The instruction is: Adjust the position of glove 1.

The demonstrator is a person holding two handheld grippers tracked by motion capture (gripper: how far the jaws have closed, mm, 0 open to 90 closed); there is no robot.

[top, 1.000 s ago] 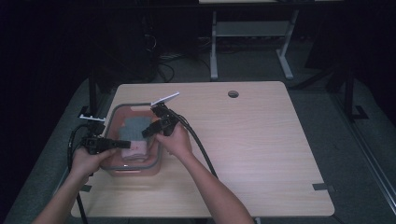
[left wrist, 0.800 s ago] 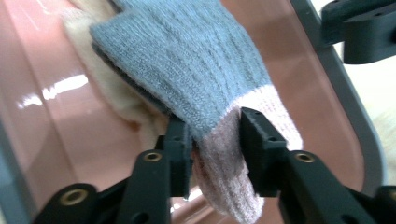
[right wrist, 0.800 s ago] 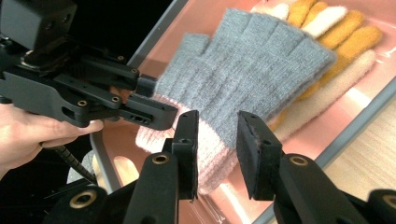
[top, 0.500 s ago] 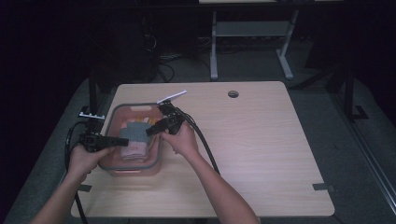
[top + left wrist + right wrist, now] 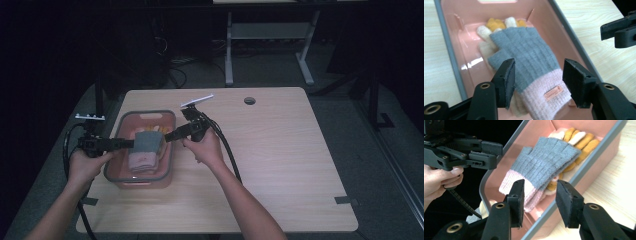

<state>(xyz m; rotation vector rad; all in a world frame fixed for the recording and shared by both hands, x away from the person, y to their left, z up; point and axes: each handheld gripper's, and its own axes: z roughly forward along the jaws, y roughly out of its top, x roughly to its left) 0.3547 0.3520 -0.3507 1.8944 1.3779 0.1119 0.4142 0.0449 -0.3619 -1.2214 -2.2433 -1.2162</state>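
A grey knit glove with a pink cuff [image 5: 529, 55] lies flat in the pink bin with a grey rim [image 5: 120, 175], on top of a yellow and cream glove [image 5: 579, 138]. My left gripper [image 5: 540, 66] hangs just above the cuff. Its jaws have just been opening and touch nothing. My right gripper [image 5: 541, 185] hovers over the bin's near rim [image 5: 574, 180] beside the cuff [image 5: 511, 182]. Its jaws have also just been opening, with nothing gripped. In the high view the left gripper [image 5: 127, 144] and right gripper [image 5: 170, 136] face each other across the glove [image 5: 145, 145].
A white strip [image 5: 196, 100] lies on the wooden table behind the bin, and a round cable hole [image 5: 249, 100] sits farther right. A power strip [image 5: 90, 116] hangs off the table's left edge. Cables trail from both grippers toward the person.
Both grippers have opened and let go of the grey glove, which now rests in the bin. The left one rose a little; the right one drew back toward the bin's right rim.
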